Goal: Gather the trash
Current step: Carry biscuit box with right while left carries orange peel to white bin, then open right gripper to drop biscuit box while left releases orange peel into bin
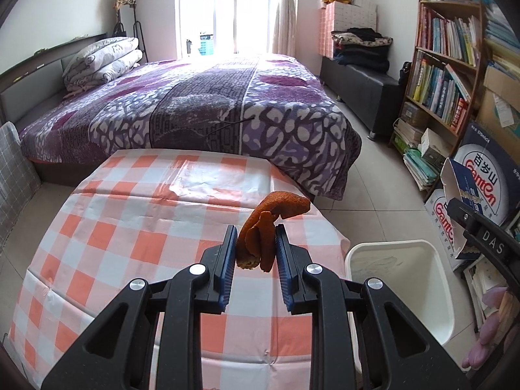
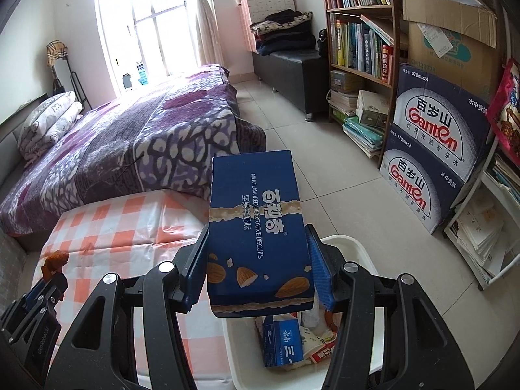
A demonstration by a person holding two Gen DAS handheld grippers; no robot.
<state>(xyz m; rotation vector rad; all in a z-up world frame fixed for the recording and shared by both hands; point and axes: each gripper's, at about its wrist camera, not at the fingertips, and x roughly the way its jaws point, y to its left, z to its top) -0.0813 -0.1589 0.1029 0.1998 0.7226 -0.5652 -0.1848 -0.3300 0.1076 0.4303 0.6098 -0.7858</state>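
A small table (image 1: 113,227), covered in an orange-and-white checked cloth, stood at the foot of a bed (image 1: 182,104) with a purple patterned blanket. A white trash bin (image 1: 435,279) sat on the tiled floor just beside the table's right edge.

The left gripper (image 1: 253,243) was clenched on a piece of dried orange peel (image 1: 273,217), holding it up in the air above the table's right side, near the edge closest to the bin. The peel curled upward and to the right from between the blue pads (image 1: 229,260). From the right wrist view the same peel (image 2: 56,260) showed at the far left, above the checked cloth.

The right gripper (image 2: 260,269) was clamped on a dark blue biscuit box (image 2: 256,227), printed with almonds and the words "Milk Flavored Decorative Biscuits". The box was held lengthwise, pointing away from the camera, above the bin (image 2: 349,243). Inside the bin lay a smaller blue carton (image 2: 281,346) and other crumpled wrappers (image 2: 320,341).

Along the right wall stood a wooden bookshelf (image 2: 360,39) full of books, and stacked blue Ganten water cartons (image 2: 432,149) beside it.
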